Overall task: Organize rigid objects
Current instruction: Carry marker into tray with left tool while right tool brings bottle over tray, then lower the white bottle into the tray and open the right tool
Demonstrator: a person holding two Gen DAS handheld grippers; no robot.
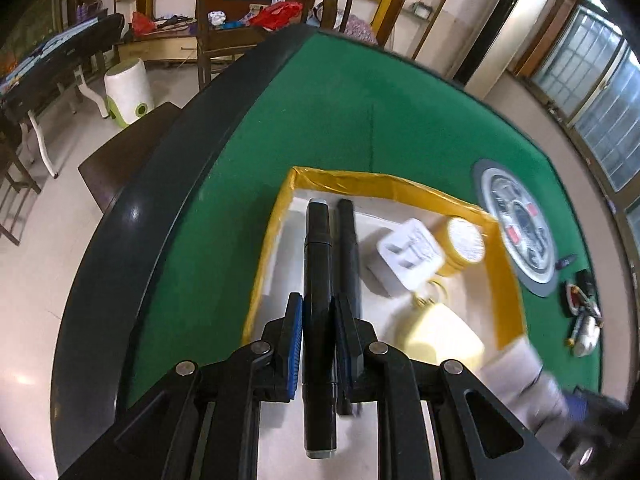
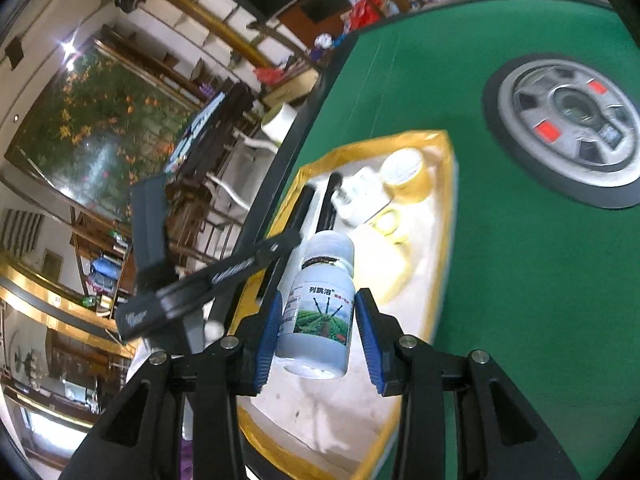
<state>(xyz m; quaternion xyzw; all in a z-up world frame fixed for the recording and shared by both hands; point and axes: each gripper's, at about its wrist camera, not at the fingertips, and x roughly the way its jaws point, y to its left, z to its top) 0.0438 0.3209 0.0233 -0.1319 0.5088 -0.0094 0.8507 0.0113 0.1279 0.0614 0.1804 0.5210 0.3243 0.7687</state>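
Black and matte, the marker (image 1: pixel 318 280) clamped between the blue ribbed pads of my left gripper (image 1: pixel 316 340) is a long cylinder with a grey end cap, hanging over the white floor of the box (image 1: pixel 276 240), near the box's left wall. A second black marker (image 1: pixel 348 248) lies in the box just beside it, parallel.

My right gripper (image 2: pixel 316 332) is closed on a small white plastic bottle (image 2: pixel 320 312): round, smooth, with a wide screw cap and a glossy printed label showing green fields. It hangs tilted above the near half of the same box.

The box is shallow and rectangular, its rim wrapped in shiny yellow tape (image 1: pixel 400 184), its floor a rough white. Toward its far right corner sit a white square plug adapter (image 1: pixel 408 256) with a moulded recess, touching a yellow roll of tape (image 1: pixel 464 244) with a white face. Nearer lies a pale yellow, soft-edged object (image 1: pixel 440 336) with a gold ring at its top; motion blur hides what it is.

The box rests on green felt (image 1: pixel 340 120) framed by a dark glossy table edge (image 1: pixel 132 240). A round grey control disc (image 2: pixel 568 120) with red buttons is set in the felt beyond the box's right edge. Small blurred items (image 1: pixel 584 312) lie near the felt's right edge.
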